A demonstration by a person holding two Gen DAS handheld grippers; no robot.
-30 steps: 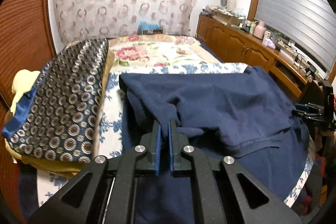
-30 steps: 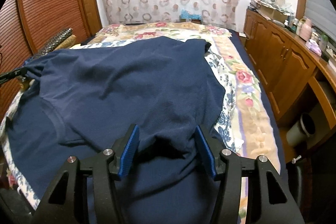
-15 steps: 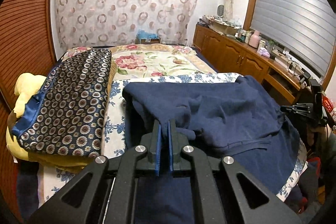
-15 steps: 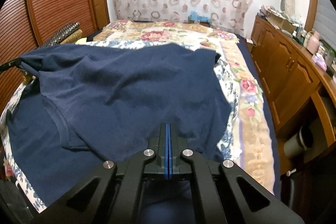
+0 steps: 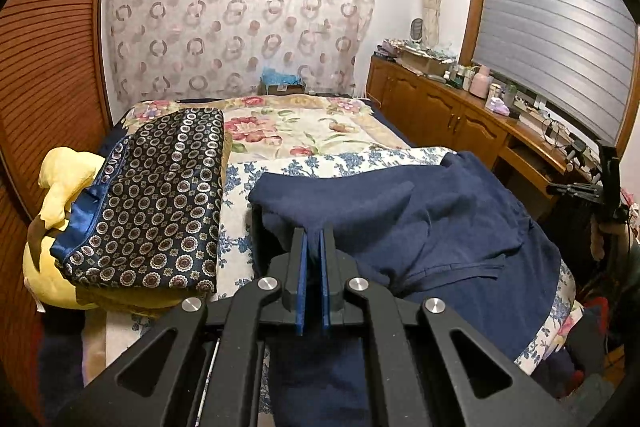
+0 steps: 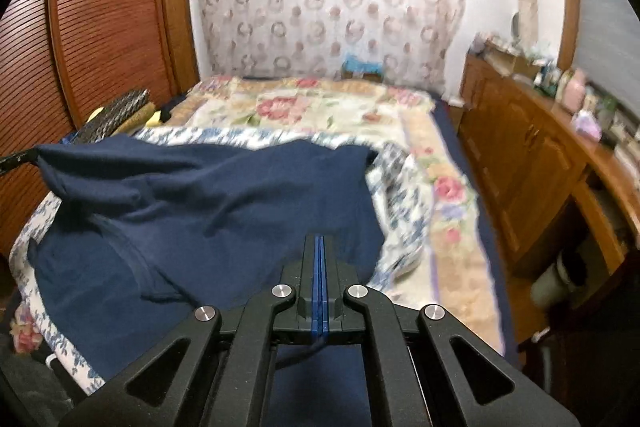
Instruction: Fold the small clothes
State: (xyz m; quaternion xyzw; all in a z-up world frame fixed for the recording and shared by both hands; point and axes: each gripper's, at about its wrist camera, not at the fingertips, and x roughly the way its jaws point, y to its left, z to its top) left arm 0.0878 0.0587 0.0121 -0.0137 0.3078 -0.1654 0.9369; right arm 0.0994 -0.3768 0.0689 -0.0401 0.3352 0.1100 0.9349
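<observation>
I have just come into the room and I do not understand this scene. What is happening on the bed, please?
A person is folding a dark blue garment spread on the bed, holding a two-finger gripper in each hand. The left gripper is shut on a bunched edge of the fabric. The right gripper has just closed on the near edge on the other side. Both pinched edges are raised off the floral bedspread, so a fold seems to be starting. A folded patterned cloth lies to the left of the garment.
</observation>
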